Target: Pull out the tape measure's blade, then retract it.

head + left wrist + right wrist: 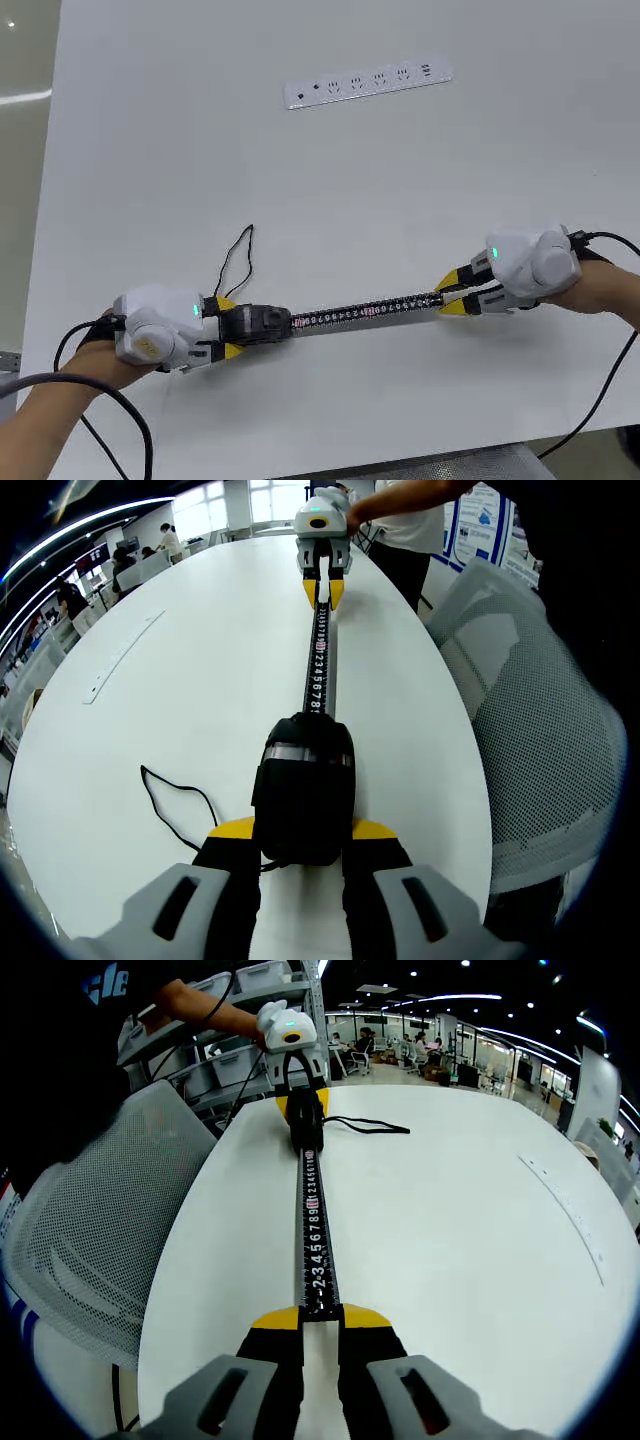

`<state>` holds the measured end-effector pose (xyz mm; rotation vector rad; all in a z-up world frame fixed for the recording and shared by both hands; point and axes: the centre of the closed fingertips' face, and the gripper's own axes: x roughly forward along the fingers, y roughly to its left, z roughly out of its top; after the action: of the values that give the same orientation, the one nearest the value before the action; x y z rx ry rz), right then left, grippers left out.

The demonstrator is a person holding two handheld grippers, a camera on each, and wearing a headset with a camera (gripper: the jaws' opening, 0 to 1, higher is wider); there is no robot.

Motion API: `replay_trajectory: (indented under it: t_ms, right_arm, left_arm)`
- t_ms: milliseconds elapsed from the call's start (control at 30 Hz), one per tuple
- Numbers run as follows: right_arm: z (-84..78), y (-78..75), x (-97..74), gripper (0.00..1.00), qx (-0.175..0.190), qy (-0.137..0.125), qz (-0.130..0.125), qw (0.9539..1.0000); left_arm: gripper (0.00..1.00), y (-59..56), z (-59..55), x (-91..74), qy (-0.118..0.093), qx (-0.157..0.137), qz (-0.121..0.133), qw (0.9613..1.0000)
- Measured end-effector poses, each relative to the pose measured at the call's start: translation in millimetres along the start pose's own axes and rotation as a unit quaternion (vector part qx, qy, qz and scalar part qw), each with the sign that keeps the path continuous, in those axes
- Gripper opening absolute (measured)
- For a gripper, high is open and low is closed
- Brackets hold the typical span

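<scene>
In the head view the blade [365,312] has numbers too small to read, and its tip is hidden between the jaws of the right gripper [450,294]. At lower left, the left gripper [229,326] covers the rear of the case [265,322].

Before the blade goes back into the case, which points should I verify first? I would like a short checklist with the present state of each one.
1. Left gripper shut on the tape measure case: ok.
2. Right gripper shut on the end of the blade: ok.
3. Blade straight between the two grippers, numbers facing up, no kink: ok.
4. Black cord off the blade's path: ok, it lies beside the case on the table.
5. Power strip out of the way: ok, far across the table.
6. Blade lock on the case released: cannot tell.
</scene>
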<state>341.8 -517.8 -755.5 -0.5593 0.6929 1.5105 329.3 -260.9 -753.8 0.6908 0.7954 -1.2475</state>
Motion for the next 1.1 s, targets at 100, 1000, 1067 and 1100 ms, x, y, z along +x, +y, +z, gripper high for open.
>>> replay_trajectory:
  t_ms: [100,1000,1067,1100]
  right_arm:
    - [-1.0,0.8,-2.4,0.09,0.001,0.002,-0.001,1.0]
    - [-15.5,-2.6,-14.2,0.1,0.003,0.012,-0.011,0.9999]
    - [-16.1,-3.4,-13.8,0.1,0.003,0.015,-0.012,0.9998]
    - [-16.0,-3.2,-13.6,0.1,0.003,0.016,-0.013,0.9998]
  left_arm:
    - [0.27,-0.2,0.1,-0.1,0.0,0.0,0.0,1.0]
    - [0.27,-0.7,1.0,0.6,0.002,0.001,-0.002,1.0]
    - [0.27,-0.6,1.3,0.8,0.002,0.001,-0.001,1.0]
    - [0.27,-0.6,1.4,0.9,0.002,0.001,-0.001,1.0]
